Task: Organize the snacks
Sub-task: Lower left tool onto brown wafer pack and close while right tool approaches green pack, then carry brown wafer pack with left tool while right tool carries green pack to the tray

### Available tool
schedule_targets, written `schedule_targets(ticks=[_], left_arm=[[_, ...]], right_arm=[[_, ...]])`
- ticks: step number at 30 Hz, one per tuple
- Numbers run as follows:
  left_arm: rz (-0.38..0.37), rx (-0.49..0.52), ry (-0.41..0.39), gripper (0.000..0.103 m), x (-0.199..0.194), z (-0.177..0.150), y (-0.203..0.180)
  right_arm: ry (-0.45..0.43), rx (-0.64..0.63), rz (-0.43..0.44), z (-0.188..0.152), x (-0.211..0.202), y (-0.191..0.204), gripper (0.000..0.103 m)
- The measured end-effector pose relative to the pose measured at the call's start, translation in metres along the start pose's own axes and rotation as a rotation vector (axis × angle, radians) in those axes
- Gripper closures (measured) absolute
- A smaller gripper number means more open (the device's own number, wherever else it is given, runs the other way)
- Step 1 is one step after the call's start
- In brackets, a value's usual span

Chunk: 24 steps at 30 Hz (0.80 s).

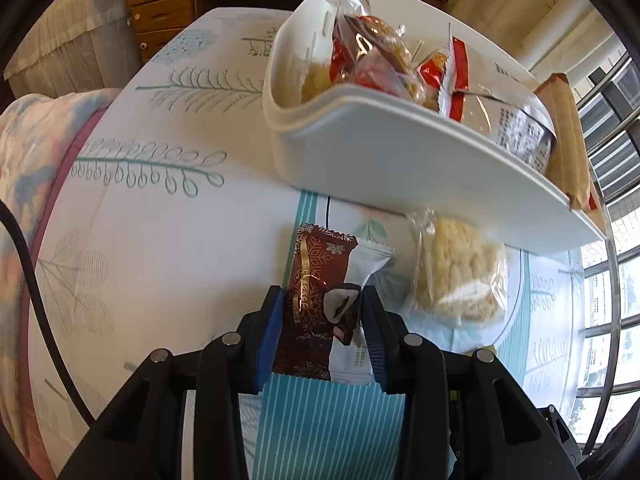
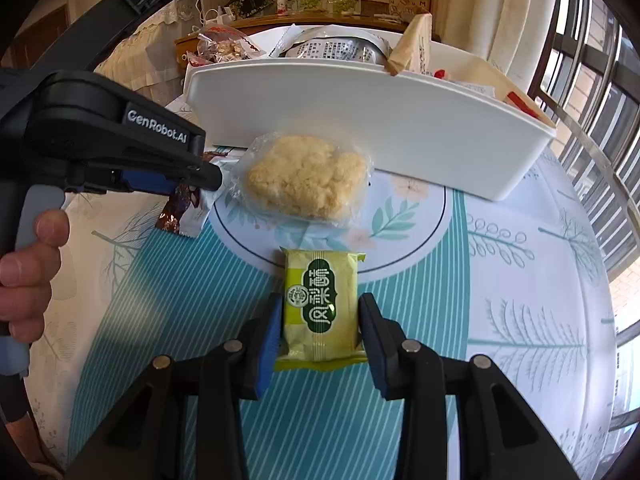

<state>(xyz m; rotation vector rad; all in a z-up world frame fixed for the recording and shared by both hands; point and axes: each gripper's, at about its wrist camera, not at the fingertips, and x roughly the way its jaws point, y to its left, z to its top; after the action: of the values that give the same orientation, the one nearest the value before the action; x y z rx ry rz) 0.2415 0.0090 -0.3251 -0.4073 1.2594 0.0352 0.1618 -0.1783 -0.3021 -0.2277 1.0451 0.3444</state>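
Your brown and white snack packet (image 1: pixel 320 304) lies on the tablecloth (image 1: pixel 160 240) at about 6 o'clock from the white bin (image 1: pixel 380 160), just in front of its near wall. Your left gripper (image 1: pixel 322 320) has its blue pads pressed against both long edges of that packet, jaws narrow and clamped on it. In the right wrist view the same packet (image 2: pixel 186 212) shows under the left gripper (image 2: pixel 200 178), at 9 o'clock from the clear-wrapped crumbly cake (image 2: pixel 304 178).

The green packet (image 2: pixel 320 308) lies at 6 o'clock from that cake, on the striped teal part of the cloth. Your right gripper (image 2: pixel 320 328) straddles it with the jaws fairly narrow; the pads sit right at its sides, but you cannot tell from here whether they actually press it. The cake (image 1: pixel 456 268) rests touching the bin's front wall.

The bin (image 2: pixel 360 120) already holds several snacks: a clear bag of biscuits (image 1: pixel 360 48) at its left end, red and white sachets (image 1: pixel 452 76), a silver printed pouch (image 1: pixel 516 128) and a tan packet (image 1: pixel 568 140) at the right end.

The cloth is white with teal leaf prints and covers a round table. At 12 o'clock behind it stands a wooden chest of drawers (image 1: pixel 164 8); barred windows (image 2: pixel 592 60) fill the 3 o'clock side. Your hand (image 2: pixel 28 264) grips the left handle.
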Motion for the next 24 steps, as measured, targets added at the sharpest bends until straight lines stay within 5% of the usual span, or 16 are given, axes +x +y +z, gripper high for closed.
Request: schedule_targets(ticks=[13, 24], left_arm=[[0.016, -0.05, 0.081, 0.066, -0.047, -0.033, 0.001], [-0.021, -0.065, -0.072, 0.066, -0.117, 0.005, -0.027]], right_arm=[[-0.079, 0.001, -0.007, 0.017, -0.049, -0.009, 0.065], [-0.203, 0.025, -0.018, 0.073, -0.087, -0.045, 0.065]])
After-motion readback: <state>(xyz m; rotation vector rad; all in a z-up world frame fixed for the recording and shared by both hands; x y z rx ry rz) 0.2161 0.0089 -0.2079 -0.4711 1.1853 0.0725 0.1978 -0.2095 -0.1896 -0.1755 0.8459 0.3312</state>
